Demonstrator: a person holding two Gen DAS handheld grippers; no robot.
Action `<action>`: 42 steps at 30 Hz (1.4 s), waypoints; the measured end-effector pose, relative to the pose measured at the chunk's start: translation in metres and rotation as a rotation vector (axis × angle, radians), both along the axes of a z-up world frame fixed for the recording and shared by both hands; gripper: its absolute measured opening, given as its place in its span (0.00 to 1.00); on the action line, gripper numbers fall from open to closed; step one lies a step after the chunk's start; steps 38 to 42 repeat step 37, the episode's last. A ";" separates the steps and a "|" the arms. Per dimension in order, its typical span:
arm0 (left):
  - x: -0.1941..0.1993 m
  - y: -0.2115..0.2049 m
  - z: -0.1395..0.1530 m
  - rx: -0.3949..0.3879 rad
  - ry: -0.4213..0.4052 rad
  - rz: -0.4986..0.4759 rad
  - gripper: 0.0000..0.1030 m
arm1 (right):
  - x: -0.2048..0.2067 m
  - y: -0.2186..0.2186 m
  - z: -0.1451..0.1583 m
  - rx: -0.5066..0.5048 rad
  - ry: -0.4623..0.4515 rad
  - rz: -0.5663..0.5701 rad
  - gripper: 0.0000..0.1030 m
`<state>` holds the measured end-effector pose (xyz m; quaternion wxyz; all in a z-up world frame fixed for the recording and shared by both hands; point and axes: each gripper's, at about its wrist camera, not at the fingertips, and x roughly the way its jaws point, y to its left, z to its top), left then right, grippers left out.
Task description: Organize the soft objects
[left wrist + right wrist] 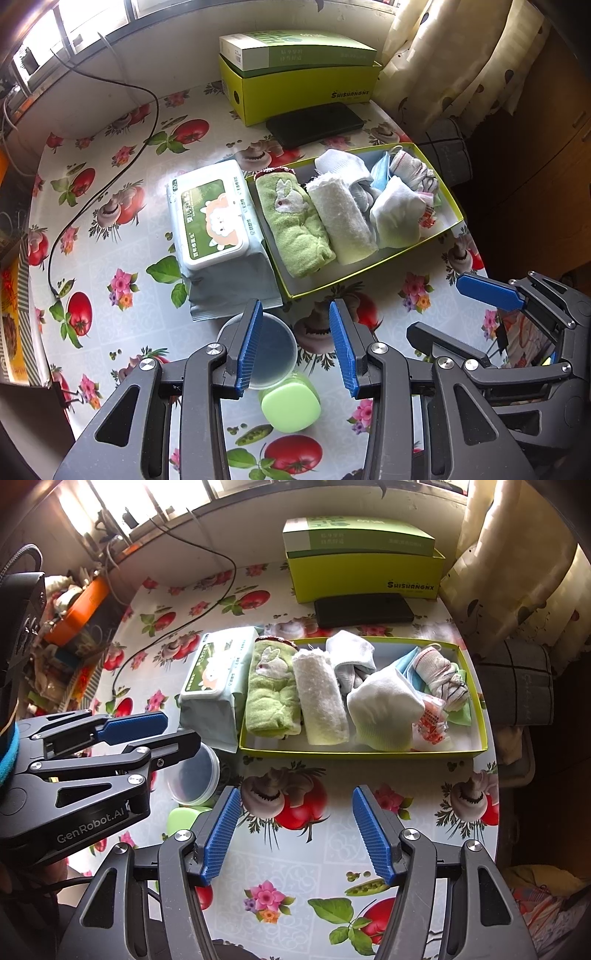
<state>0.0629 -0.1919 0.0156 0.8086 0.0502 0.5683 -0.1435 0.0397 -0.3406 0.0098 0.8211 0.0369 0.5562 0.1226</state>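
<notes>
Daylight pours from the blown-out window (74, 22) at upper left, glaring off the glossy tablecloth (288, 878). The right side falls dim. Fisheye bending darkens the corners; focus stays sharp.

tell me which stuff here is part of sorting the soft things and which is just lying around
Part of the job:
shallow box
green rabbit towel
white rolled towel
white socks
blue face mask
striped cloth bundle

Just lying about:
wet wipes pack
black phone
stacked green boxes
clear plastic cup
green lidded jar
black cable

Both grippers are open and hold nothing.
</notes>
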 end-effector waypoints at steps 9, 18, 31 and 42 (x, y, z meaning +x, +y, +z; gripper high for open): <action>0.002 0.001 0.000 -0.001 0.004 -0.003 0.38 | 0.001 0.001 0.001 0.000 0.000 0.002 0.62; 0.003 0.002 0.000 -0.005 0.008 -0.004 0.38 | 0.002 0.002 0.001 0.001 0.001 0.002 0.62; 0.008 0.003 -0.003 -0.025 0.022 -0.015 0.38 | 0.003 0.003 0.000 0.001 0.001 0.003 0.62; 0.009 0.003 -0.002 -0.027 0.018 -0.014 0.38 | 0.004 0.007 0.001 0.004 -0.002 0.002 0.62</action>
